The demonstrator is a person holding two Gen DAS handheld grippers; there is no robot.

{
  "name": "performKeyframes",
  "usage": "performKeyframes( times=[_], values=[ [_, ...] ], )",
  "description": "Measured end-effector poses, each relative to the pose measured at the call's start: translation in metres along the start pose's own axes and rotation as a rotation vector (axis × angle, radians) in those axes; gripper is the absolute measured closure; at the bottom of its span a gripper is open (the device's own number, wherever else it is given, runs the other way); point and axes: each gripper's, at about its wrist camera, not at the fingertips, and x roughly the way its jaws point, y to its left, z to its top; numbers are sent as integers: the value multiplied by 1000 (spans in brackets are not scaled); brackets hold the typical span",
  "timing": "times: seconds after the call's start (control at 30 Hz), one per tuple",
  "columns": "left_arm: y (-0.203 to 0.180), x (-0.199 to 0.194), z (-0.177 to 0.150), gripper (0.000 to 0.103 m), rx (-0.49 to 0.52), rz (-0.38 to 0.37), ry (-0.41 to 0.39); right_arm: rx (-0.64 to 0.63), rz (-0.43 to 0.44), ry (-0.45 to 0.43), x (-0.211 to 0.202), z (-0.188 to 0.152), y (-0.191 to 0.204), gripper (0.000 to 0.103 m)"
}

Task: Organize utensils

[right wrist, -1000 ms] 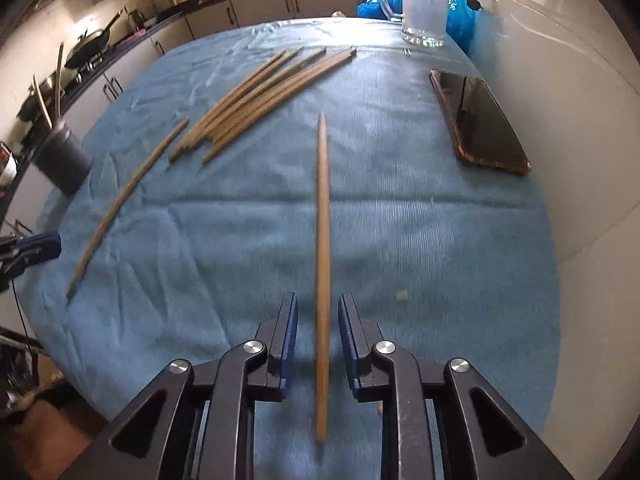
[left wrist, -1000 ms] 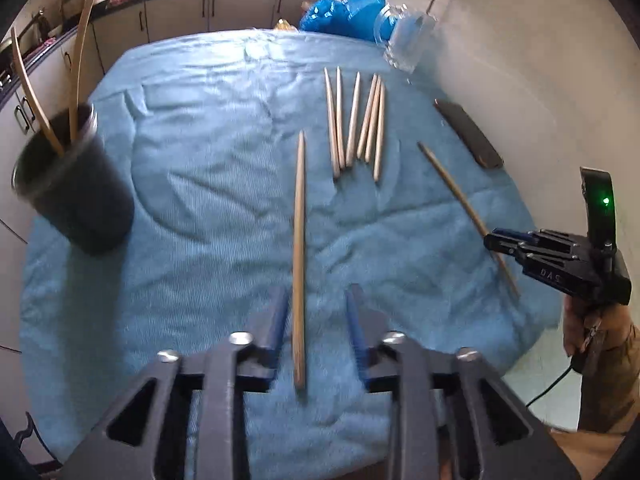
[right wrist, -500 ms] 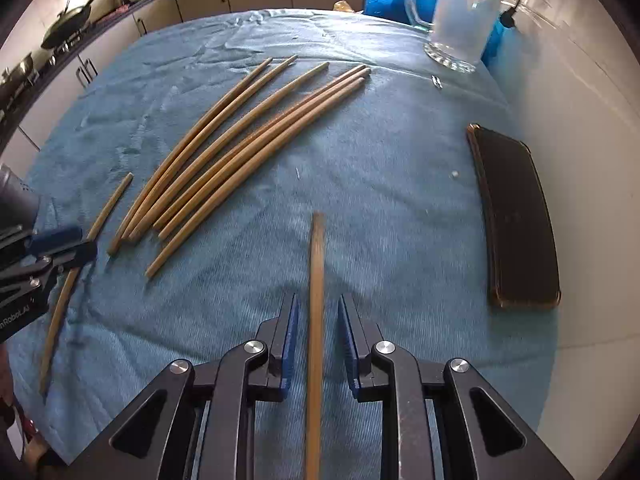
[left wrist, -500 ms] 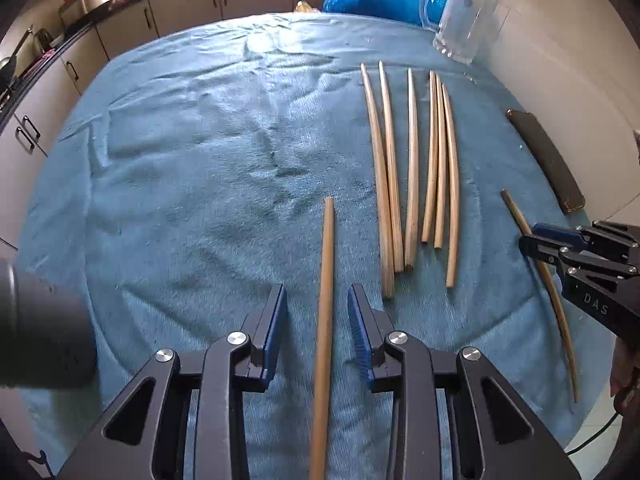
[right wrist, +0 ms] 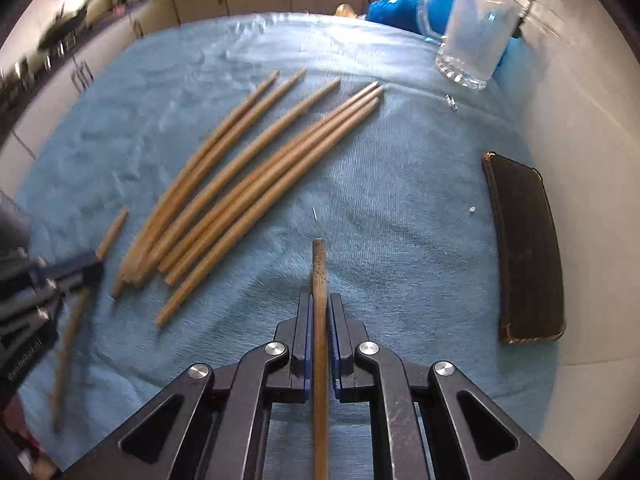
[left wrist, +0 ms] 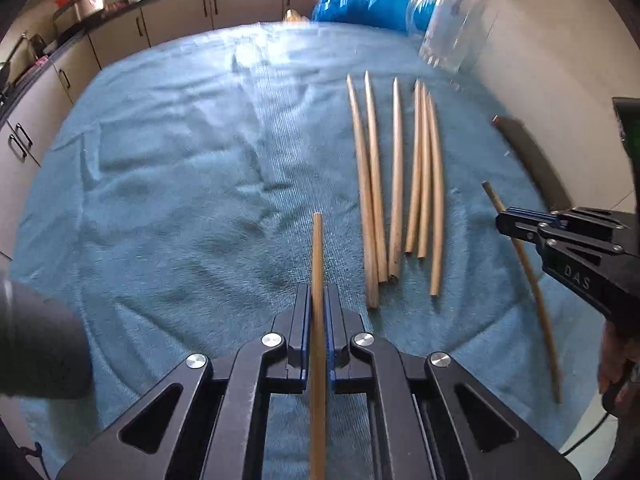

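Claws (left wrist: 318, 300) (right wrist: 320, 312) tight on chopsticks (left wrist: 317, 248) (right wrist: 319, 264)

Left claw (left wrist: 318, 304): both jaws are drawn together, their blue-lined pads (left wrist: 306, 320) pressing either side of a stick (left wrist: 317, 264), and the black linkage arms fold inward behind them. Right claw (right wrist: 320, 312): its jaws are likewise closed, pinching a second stick (right wrist: 319, 276) that runs back between the fingers. Seen from the left wrist, the right claw points leftward, low over the table (left wrist: 180, 184), with the holder's hand (left wrist: 616, 356) partly visible at the edge.
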Motion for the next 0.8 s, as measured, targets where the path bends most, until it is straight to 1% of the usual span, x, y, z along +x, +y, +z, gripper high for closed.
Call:
performKeyframes(
  times=[0.03,0.07,0.13,0.17,0.3,0.43,0.5,0.63,0.8],
  values=[
    [1,-7,-2,97,-2,-7,-21,13,8,-26,-6,-2,-1,96],
    [2,-18,-5,97,-11,-27,-51,32,35,-60,-15,-6,-2,96],
    [6,-41,-11,97,-38,-86,-102,49,65,-117,-33,-12,-1,96],
    [7,-49,-14,97,-45,-103,-121,53,75,-156,-44,-16,1,96],
    [9,-93,-32,97,-50,-148,-234,49,99,-277,-82,-33,14,96],
    [6,-126,-47,97,-46,-164,-329,42,133,-381,-115,-50,29,96],
    [6,-146,-57,97,-51,-174,-383,35,153,-426,-128,-51,35,96],
    [13,-178,-70,97,-74,-189,-459,37,193,-505,-150,-56,49,96],
    [33,-218,-78,97,-118,-209,-556,38,256,-607,-180,-55,67,96]
  ],
)
